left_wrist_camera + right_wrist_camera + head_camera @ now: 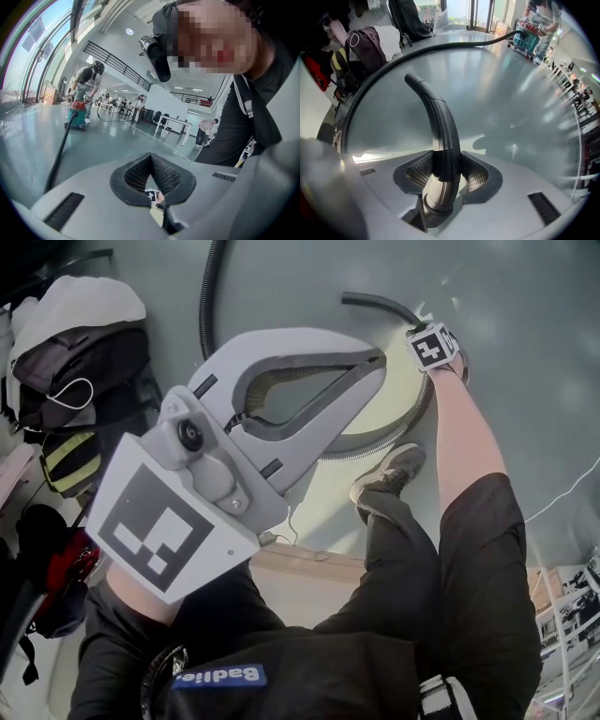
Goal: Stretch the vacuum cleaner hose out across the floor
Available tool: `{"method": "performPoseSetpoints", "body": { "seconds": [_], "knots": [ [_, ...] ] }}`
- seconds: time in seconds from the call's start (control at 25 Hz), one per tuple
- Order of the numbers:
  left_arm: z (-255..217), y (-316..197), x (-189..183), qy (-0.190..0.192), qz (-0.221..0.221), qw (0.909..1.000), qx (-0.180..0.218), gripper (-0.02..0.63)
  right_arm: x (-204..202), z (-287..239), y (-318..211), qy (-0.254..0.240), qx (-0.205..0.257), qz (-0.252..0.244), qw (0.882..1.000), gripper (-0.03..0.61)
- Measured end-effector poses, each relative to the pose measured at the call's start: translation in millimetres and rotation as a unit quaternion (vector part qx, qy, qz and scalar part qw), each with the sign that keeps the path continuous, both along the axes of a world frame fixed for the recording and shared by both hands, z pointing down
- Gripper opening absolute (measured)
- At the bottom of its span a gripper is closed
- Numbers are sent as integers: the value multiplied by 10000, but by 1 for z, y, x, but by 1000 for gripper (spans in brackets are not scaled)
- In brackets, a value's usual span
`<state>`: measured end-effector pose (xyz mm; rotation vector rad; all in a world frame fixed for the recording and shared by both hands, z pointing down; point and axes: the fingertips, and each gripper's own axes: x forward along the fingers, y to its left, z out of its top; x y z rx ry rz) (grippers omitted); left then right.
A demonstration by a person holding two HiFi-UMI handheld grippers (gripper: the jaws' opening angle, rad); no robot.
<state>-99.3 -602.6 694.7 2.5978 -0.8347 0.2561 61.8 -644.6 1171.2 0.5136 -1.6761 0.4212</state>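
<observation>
The black ribbed vacuum hose point(208, 296) runs across the grey floor and loops back as a curve point(398, 427) by my foot. Its end is a curved black handle tube point(440, 122) with a grey cuff. My right gripper point(446, 164) is down at the floor point(439, 352), with its pads against both sides of that tube. The hose point(393, 61) arcs away to a teal vacuum cleaner point(525, 40) far off. My left gripper point(378, 360) is raised close to the head camera, shut on nothing, with its tips meeting point(151, 161).
Backpacks and clothes point(75, 362) and a red bag point(66, 563) are piled at the left. My own leg and shoe point(389, 474) stand inside the hose loop. A white cable point(562, 493) lies at the right. Another person point(89, 77) and tables point(176, 123) are in the distance.
</observation>
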Motion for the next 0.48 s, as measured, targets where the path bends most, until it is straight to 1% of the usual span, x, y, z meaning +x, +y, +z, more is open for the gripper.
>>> {"method": "performPoseSetpoints", "body": {
  "seconds": [0.12,0.24,0.36,0.48],
  "knots": [
    [-41,4,-1,52,-70,9999,-50,-5,-11,-53,4,-99,129,-39,9999,176],
    [-89,10,2,69,-124,9999,-82,-5,-10,-114,13,-164,173,34,9997,176],
    [-141,14,-2,49,-213,9997,-77,-5,-19,-181,18,-297,256,126,9992,176],
    [-201,25,-5,-35,-270,9996,-119,-5,-21,-256,41,-417,311,207,9984,176]
  ]
}}
